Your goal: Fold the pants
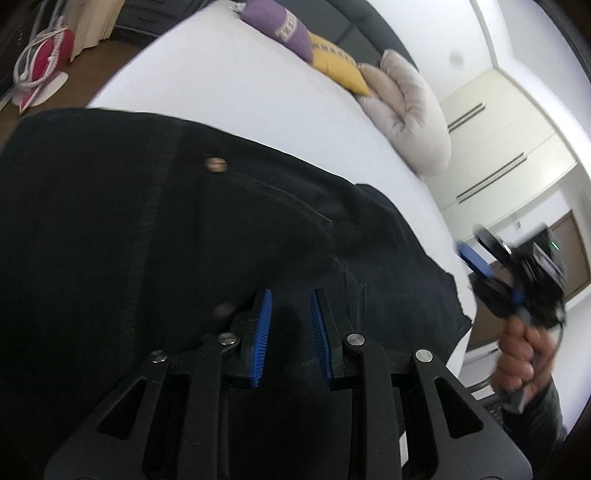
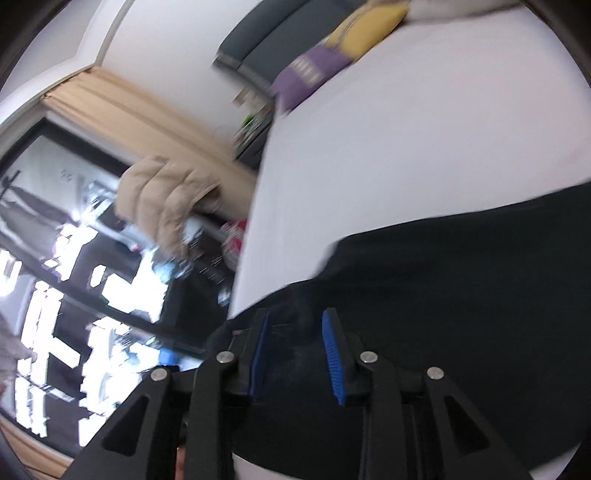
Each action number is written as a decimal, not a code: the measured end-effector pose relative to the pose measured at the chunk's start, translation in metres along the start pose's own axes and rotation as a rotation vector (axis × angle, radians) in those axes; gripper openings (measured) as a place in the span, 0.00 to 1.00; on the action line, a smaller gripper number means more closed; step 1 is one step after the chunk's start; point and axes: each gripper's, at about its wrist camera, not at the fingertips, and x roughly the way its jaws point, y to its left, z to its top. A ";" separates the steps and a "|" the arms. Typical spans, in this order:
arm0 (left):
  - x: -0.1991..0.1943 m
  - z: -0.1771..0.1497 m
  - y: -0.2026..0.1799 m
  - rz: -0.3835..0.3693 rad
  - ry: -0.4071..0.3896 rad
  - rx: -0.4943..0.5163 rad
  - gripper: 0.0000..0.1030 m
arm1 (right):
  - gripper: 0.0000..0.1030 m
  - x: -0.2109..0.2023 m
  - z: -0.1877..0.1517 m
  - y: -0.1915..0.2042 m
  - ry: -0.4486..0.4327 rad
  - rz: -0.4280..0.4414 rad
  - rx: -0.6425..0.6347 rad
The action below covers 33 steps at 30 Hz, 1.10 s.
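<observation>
We see the black pants lying flat on the white bed. They look thick, soft and floppy, so we think the stitched waist edge is the best place to grab. Our left claw hangs just over the cloth, a little open; we cannot tell if it pinches any. Our right claw is open and holds nothing, with the pants' edge under it.

Both wrist cameras are looking down along their fingers, close over the black pants on the white bed; both are sharing the pillows beyond.
</observation>
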 end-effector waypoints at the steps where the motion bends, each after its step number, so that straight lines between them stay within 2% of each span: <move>1: -0.004 -0.003 0.004 -0.010 -0.006 -0.006 0.22 | 0.33 0.016 -0.001 0.003 0.031 0.010 0.010; 3: -0.009 -0.006 0.007 -0.016 -0.014 -0.007 0.22 | 0.35 0.067 0.013 0.004 0.106 0.019 0.034; 5: -0.009 -0.004 0.010 -0.016 -0.014 -0.007 0.22 | 0.36 0.101 -0.001 -0.006 0.175 0.036 0.064; 7: -0.005 -0.007 0.009 -0.026 -0.014 -0.015 0.22 | 0.33 0.129 -0.006 -0.021 0.217 -0.007 0.116; 8: -0.006 -0.010 0.009 -0.028 -0.012 -0.015 0.22 | 0.27 0.135 -0.005 -0.029 0.211 -0.001 0.130; 10: -0.007 -0.012 0.011 -0.032 -0.012 -0.009 0.22 | 0.07 0.132 -0.001 -0.047 0.181 0.024 0.181; 12: 0.000 -0.007 0.011 -0.032 -0.011 -0.011 0.22 | 0.00 0.124 0.003 -0.072 0.155 0.059 0.272; 14: -0.001 -0.008 0.010 -0.028 -0.010 -0.011 0.22 | 0.00 0.112 0.011 -0.094 0.101 0.074 0.312; 16: -0.003 -0.012 0.013 -0.022 -0.010 -0.008 0.22 | 0.00 0.087 0.019 -0.112 0.002 0.031 0.325; 18: -0.001 -0.014 0.011 -0.018 -0.008 -0.009 0.22 | 0.00 0.046 0.021 -0.144 -0.127 -0.020 0.402; 20: 0.001 -0.016 0.006 -0.009 -0.007 -0.006 0.22 | 0.00 0.006 0.018 -0.181 -0.236 -0.018 0.512; 22: 0.001 -0.015 0.002 -0.002 -0.006 -0.003 0.22 | 0.00 -0.034 0.016 -0.204 -0.319 -0.067 0.531; 26: 0.006 -0.010 -0.011 0.016 -0.002 0.001 0.22 | 0.00 -0.119 0.010 -0.254 -0.430 -0.159 0.555; 29: 0.007 -0.009 -0.014 0.029 0.003 0.000 0.22 | 0.00 -0.183 0.009 -0.283 -0.518 -0.264 0.563; 31: 0.006 -0.008 -0.017 0.040 0.007 -0.006 0.22 | 0.00 -0.223 0.009 -0.292 -0.578 -0.384 0.583; 32: 0.006 -0.007 -0.019 0.049 0.009 -0.011 0.22 | 0.03 -0.247 0.007 -0.295 -0.614 -0.429 0.579; 33: 0.005 -0.006 -0.024 0.067 0.010 -0.011 0.22 | 0.31 -0.269 0.004 -0.293 -0.643 -0.504 0.582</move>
